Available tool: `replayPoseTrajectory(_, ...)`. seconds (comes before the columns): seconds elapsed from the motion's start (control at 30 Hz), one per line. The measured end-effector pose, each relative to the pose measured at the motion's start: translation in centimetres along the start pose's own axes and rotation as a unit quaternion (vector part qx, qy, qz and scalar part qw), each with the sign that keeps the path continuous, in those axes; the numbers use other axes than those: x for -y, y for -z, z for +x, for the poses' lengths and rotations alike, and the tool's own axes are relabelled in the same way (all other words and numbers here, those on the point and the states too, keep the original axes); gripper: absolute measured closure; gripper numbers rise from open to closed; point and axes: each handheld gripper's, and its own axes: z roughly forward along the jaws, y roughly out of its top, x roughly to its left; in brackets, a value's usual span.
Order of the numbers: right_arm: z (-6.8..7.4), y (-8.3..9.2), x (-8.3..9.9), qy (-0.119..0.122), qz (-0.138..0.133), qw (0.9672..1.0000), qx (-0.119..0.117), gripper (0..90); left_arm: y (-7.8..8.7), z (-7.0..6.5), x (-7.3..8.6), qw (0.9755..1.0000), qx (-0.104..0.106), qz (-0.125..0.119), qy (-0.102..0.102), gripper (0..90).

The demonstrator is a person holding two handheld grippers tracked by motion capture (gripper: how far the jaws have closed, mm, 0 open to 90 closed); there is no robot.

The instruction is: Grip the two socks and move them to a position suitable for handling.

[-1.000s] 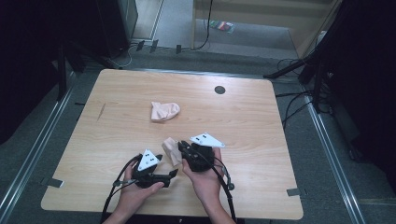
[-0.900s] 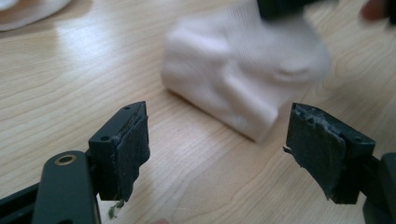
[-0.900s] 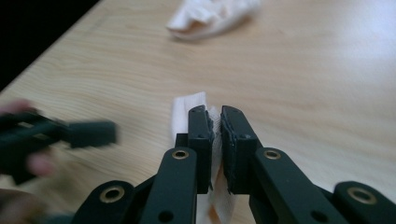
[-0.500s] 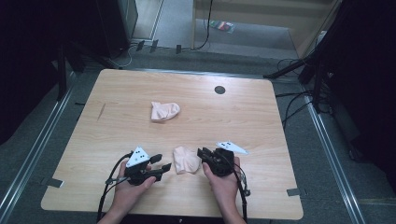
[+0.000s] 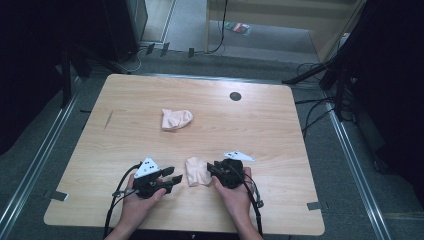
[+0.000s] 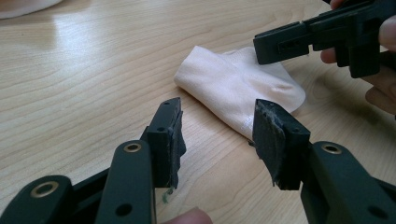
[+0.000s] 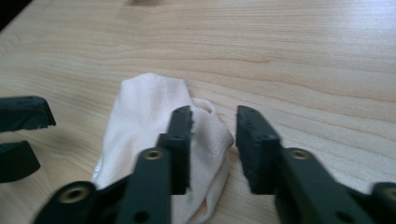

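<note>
Item: near sock (image 5: 197, 171), pale pink, folded flat, laid on the wooden table (image 5: 280, 135) close to the near edge, between the two grippers.

Left gripper (image 5: 172, 179): set just beside the near sock on its left, apart from it. In the left gripper view its jaws have just been closing, yet a gap is kept and nothing but bare wood is seen between them; the sock (image 6: 238, 86) lies just beyond the tips. State: released, nothing grasped.

Right gripper (image 5: 212, 170): set at the right edge of the near sock. In the right gripper view its jaws have just been opening; the sock (image 7: 149, 126) lies under and beside one jaw, and no cloth is pinched across the gap. State: released.

Far sock (image 5: 176, 119): same colour, bunched and unfolded, well apart from the near sock toward the middle of the table.

Dark round insert (image 5: 235, 96): farther still from the near sock, in the table top near the far edge.

Progress, as judged: one sock is taken as folded and set down; the bunched one is left to be fetched and folded, so roughly half is reckoned done
</note>
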Motion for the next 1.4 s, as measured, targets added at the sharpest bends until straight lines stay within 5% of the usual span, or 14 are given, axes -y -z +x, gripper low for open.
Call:
replayPoseTrajectory(0.03,0.5,0.1,0.0,0.013,-0.004,0.9999,0.005,81.8,0.0,0.0,0.0,1.0,-0.002,0.0,0.004,51.6)
replayPoseTrajectory(0.1,0.8,0.3,-0.2,0.023,-0.009,0.9997,0.005,84.6,-0.1,0.1,0.0,1.0,-0.001,0.003,0.007,50.1)
replayPoseTrajectory(0.33,2.4,1.6,-1.8,0.043,-0.03,0.9986,-0.003,85.5,-0.4,-0.4,0.0,0.9999,0.009,0.01,0.006,39.6)
replayPoseTrajectory(0.37,3.2,2.1,-2.6,0.048,-0.038,0.998,-0.012,85.5,-0.7,-0.6,-0.1,0.9993,0.028,0.025,0.01,38.1)
replayPoseTrajectory(0.43,4.2,2.5,-3.4,0.059,-0.042,0.9971,-0.023,85.5,-1.1,-0.8,-0.1,0.9987,0.03,0.04,0.015,30.2)
replayPoseTrajectory(0.67,6.8,2.8,-5.0,0.077,-0.051,0.9948,-0.044,85.3,-2.0,-0.8,-0.3,0.9971,-0.008,0.065,0.038,17.7)
replayPoseTrajectory(0.77,7.8,3.2,-5.6,0.077,-0.059,0.9936,-0.058,85.2,-2.3,-0.6,-0.6,0.9967,0.007,0.059,0.056,16.6)
replayPoseTrajectory(0.83,8.6,3.7,-6.2,0.079,-0.066,0.9921,-0.071,85.2,-2.6,-0.9,-0.8,0.9976,0.005,0.053,0.045,17.6)
replayPoseTrajectory(0.93,9.2,4.2,-6.6,0.081,-0.073,0.9903,-0.086,85.2,-2.7,-1.1,-1.1,0.9984,-0.01,0.042,0.036,25.4)
replayPoseTrajectory(1.03,9.8,5.5,-7.2,0.083,-0.091,0.9863,-0.109,85.1,-2.2,-0.5,-1.3,0.9984,-0.044,0.017,0.03,43.9)
replayPoseTrajectory(1.13,9.5,6.1,-7.3,0.077,-0.097,0.9854,-0.117,85.2,-1.7,0.2,-1.3,0.9984,-0.048,0.021,0.02,67.6)
replayPoseTrajectory(1.17,8.7,6.2,-7.1,0.068,-0.096,0.9861,-0.118,85.4,-1.0,0.8,-1.2,0.9971,-0.074,0.015,0.011,76.9)
replayPoseTrajectory(1.23,8.3,6.2,-6.9,0.064,-0.094,0.9866,-0.117,85.6,-0.5,1.2,-1.2,0.9961,-0.087,0.013,0.005,88.9)
replayPoseTrajectory(1.4,4.5,5.0,-5.0,0.027,-0.071,0.9925,-0.096,86.8,1.4,1.8,-1.5,0.9874,-0.151,-0.004,-0.047,90.0)
